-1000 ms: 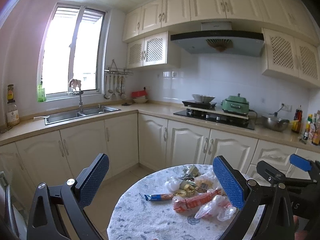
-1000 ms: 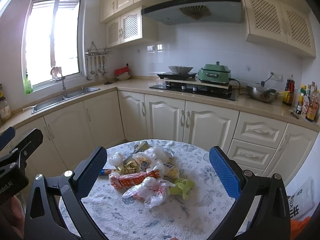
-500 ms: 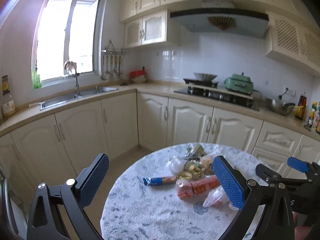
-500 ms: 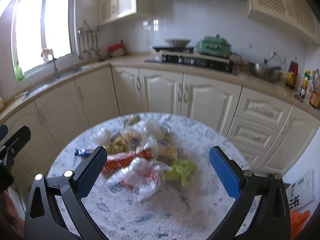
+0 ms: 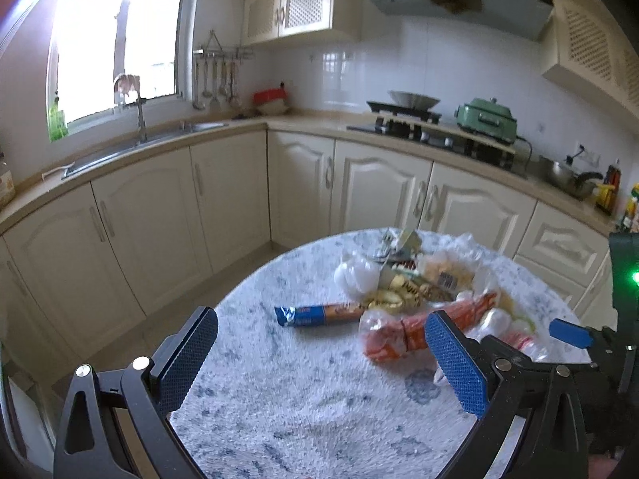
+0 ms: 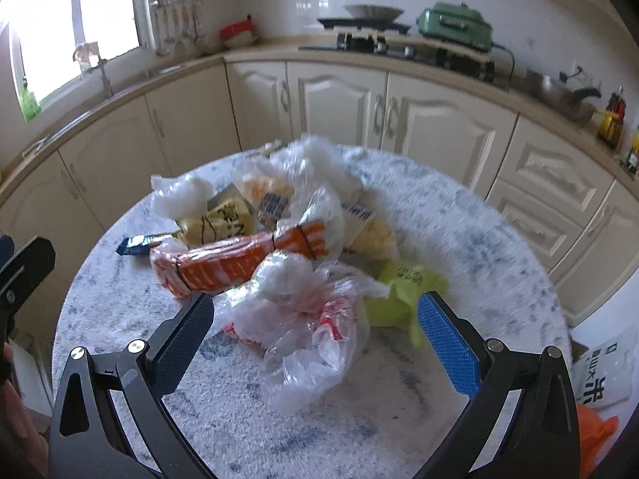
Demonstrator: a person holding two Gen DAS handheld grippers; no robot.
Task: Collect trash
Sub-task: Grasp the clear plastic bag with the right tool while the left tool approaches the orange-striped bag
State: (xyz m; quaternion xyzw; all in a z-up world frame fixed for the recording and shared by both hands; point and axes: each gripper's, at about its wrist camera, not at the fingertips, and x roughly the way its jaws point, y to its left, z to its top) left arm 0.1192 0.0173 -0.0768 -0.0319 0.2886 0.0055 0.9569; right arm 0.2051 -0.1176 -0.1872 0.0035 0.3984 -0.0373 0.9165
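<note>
Cream kitchen cupboards and a sink under a bright window sit behind a round tabletop (image 6: 459,239) with a speckled cloth on it. On the tabletop is a heap of trash (image 6: 279,239): crinkly clear bags, a yellow snack pack, a green wrapper, and a long orange wrapper (image 6: 239,259). A blue wrapper (image 5: 319,314) pokes out on the window side. The right gripper (image 6: 315,343) has its jaws wide open and holds nothing. A clear plastic bag (image 6: 307,339) lies right in front of it, between the two jaws. The left gripper (image 5: 321,363) also has open, empty jaws. The heap lies ahead of it and to its right, so the right gripper looks nearer to the trash. The orange wrapper lies long-ways across the right gripper's view, from left to right. It is just behind the clear bag.
</note>
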